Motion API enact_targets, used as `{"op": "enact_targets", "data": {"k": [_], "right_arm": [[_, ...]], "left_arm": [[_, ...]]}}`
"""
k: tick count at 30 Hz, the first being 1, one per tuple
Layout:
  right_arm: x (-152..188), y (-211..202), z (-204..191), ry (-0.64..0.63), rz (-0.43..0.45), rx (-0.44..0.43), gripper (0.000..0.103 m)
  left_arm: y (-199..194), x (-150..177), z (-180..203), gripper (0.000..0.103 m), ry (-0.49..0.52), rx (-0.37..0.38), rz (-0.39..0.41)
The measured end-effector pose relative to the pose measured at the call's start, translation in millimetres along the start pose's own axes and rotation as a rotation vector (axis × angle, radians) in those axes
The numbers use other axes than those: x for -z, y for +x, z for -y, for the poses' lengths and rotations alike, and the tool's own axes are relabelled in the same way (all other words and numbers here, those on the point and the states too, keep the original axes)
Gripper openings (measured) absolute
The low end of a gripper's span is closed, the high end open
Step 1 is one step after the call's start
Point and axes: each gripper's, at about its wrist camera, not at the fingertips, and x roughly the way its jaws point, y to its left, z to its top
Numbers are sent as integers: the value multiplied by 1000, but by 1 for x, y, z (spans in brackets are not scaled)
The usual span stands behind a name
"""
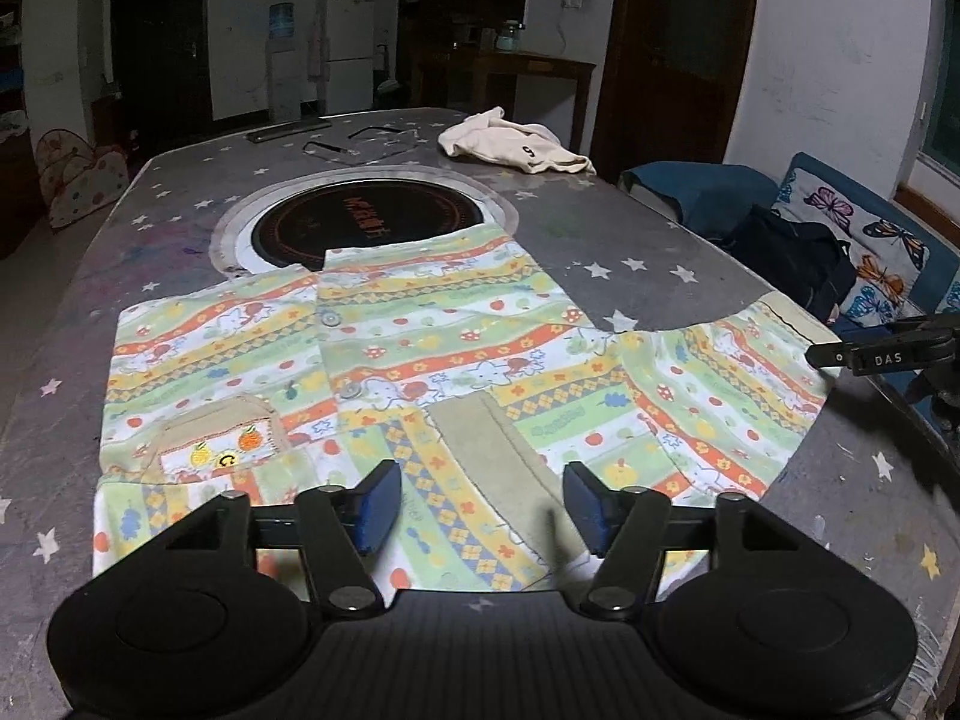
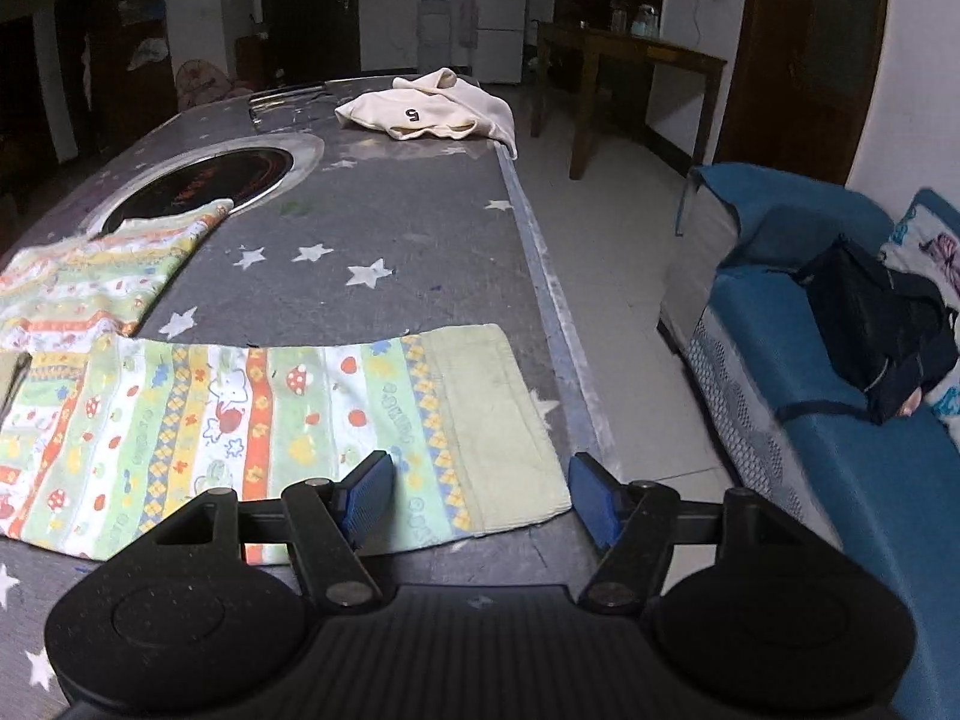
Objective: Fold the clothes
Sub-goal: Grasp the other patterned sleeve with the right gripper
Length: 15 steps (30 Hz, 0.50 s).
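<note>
A colourful striped child's shirt [image 1: 420, 360] with buttons and a chest pocket lies flat on the grey star-patterned table [image 1: 630, 240]. Its left sleeve area is folded in; its right sleeve [image 2: 288, 420] stretches out toward the table's right edge. My left gripper [image 1: 483, 504] is open, just above the collar end of the shirt. My right gripper [image 2: 480, 501] is open over the pale green cuff [image 2: 492, 420] of the outstretched sleeve, holding nothing. The right gripper also shows at the right edge of the left wrist view [image 1: 888, 354].
A cream garment [image 1: 516, 147] with a number lies crumpled at the table's far end, also in the right wrist view [image 2: 432, 108]. A round black hotplate [image 1: 366, 222] is set in the table. A blue sofa [image 2: 840, 420] with a dark bag [image 2: 876, 324] stands right.
</note>
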Motion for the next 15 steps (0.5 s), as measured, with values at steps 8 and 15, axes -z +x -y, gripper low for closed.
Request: {"op": "enact_targets", "data": {"k": [8,15], "right_arm": [[-3,-5,-5,15,7,-46,22],[-22,-28,-22,42,87,-165,12]], "left_arm": [[-6,5,-4,75,-22,-9,16],[-15,10,-9,81,-35,-23,34]]}}
